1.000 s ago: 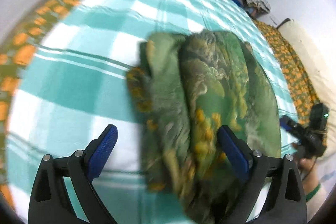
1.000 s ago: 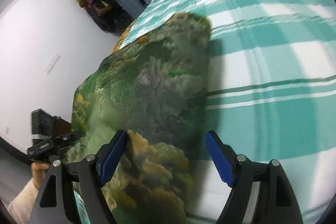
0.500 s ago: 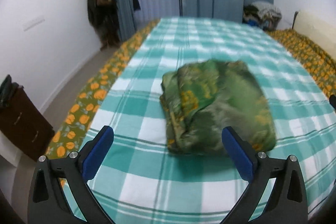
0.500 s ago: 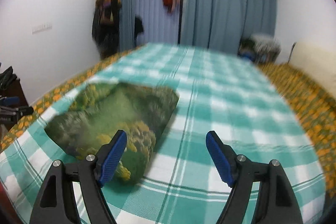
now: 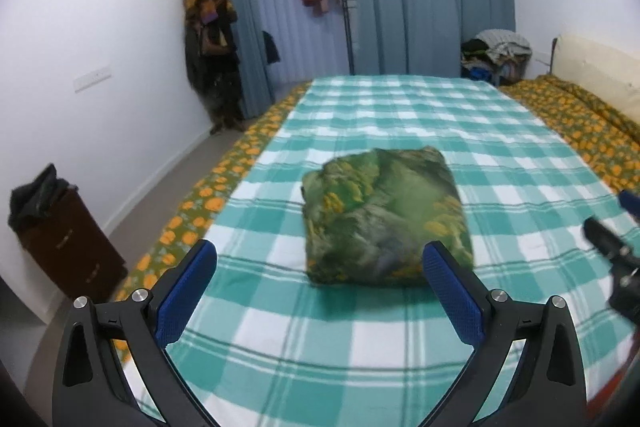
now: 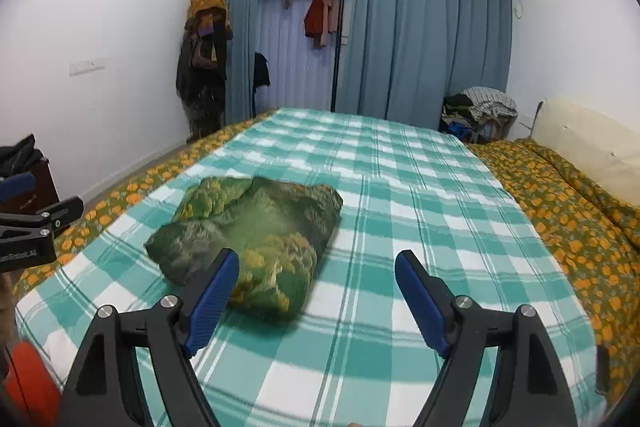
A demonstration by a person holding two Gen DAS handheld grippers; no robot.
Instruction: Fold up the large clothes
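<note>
A green garment with yellow print (image 5: 384,219) (image 6: 252,239) lies folded into a thick square bundle on the teal-and-white checked bedspread (image 5: 400,115) (image 6: 400,187). My left gripper (image 5: 320,279) is held back from the bundle and above the bed, jaws wide open and empty. Its body also shows at the left edge of the right wrist view. My right gripper (image 6: 316,283) hovers open to the right of the bundle, nothing between its blue pads (image 6: 416,295). Part of it shows at the right edge of the left wrist view (image 5: 616,247).
An orange-flowered sheet (image 6: 560,211) borders the bed on both sides. A cream headboard (image 6: 592,147) stands at right, a clothes pile (image 6: 480,107) in the far corner, a dark cabinet (image 5: 68,243) by the left wall. Blue curtains (image 6: 420,39) and hung coats (image 6: 204,59) fill the far wall.
Both grippers have pulled back and risen from the bundle and tilted up, so the whole room now shows. The folded garment stays on the bed, free of both grippers.
</note>
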